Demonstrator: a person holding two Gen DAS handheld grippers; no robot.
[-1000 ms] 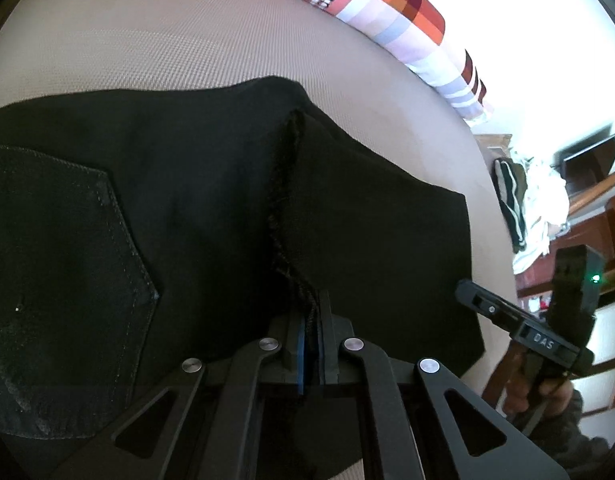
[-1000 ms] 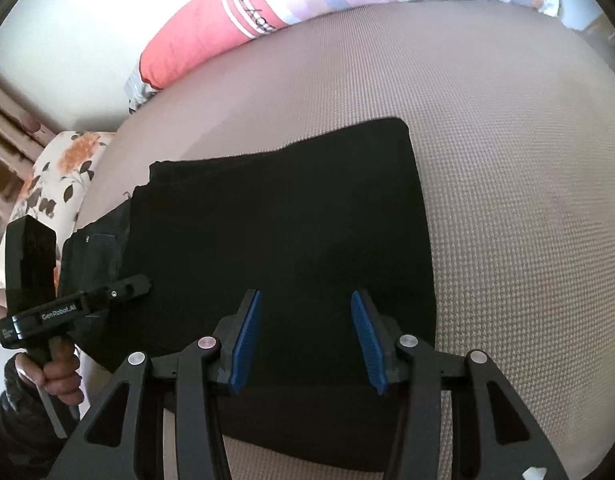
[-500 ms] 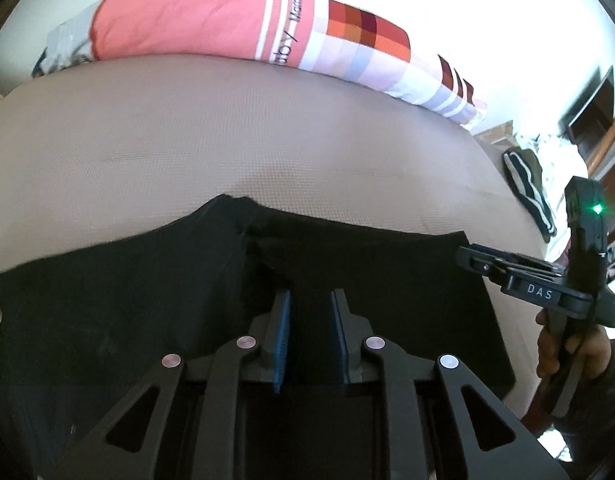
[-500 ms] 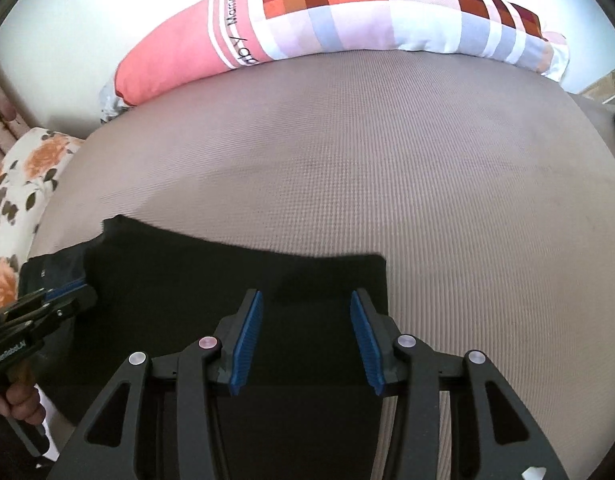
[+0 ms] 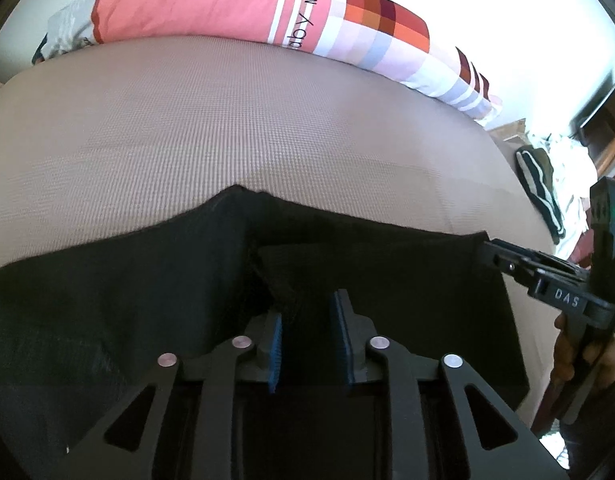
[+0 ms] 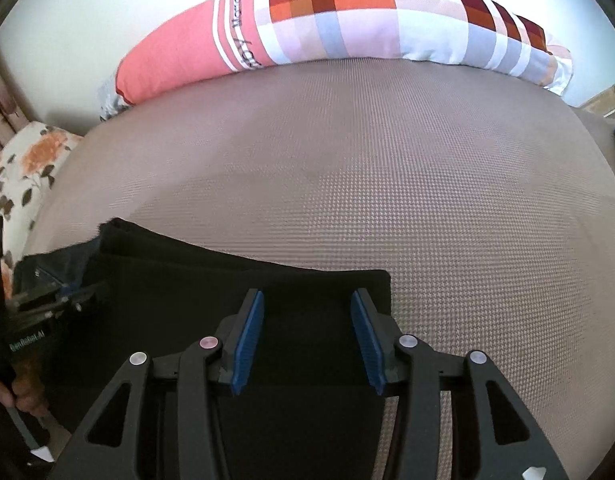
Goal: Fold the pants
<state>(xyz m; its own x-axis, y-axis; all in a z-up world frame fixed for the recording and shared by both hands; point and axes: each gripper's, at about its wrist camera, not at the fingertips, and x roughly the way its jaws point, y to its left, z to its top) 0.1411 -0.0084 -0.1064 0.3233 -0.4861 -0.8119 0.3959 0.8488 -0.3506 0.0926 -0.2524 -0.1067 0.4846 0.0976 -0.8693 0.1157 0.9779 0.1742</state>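
Note:
Black pants (image 5: 127, 280) lie folded flat on a grey-brown mattress (image 5: 227, 128); they also show in the right wrist view (image 6: 211, 280). My left gripper (image 5: 307, 308) is open above the pants, its blue pads either side of a raised seam edge (image 5: 283, 280), holding nothing. My right gripper (image 6: 307, 304) is open wide above the right end of the pants, empty. It also shows at the right of the left wrist view (image 5: 555, 280). The left gripper shows at the left edge of the right wrist view (image 6: 43, 304).
A long pink and checked pillow (image 5: 267, 12) lies along the far side of the mattress, also in the right wrist view (image 6: 347, 24). A floral cushion (image 6: 23, 176) is at the left. Clothes and furniture (image 5: 547, 176) stand beyond the right edge.
My left gripper has let go of the pants seam and opened. Both grippers have tilted up and pulled back, so the pants now sit lower in both views.

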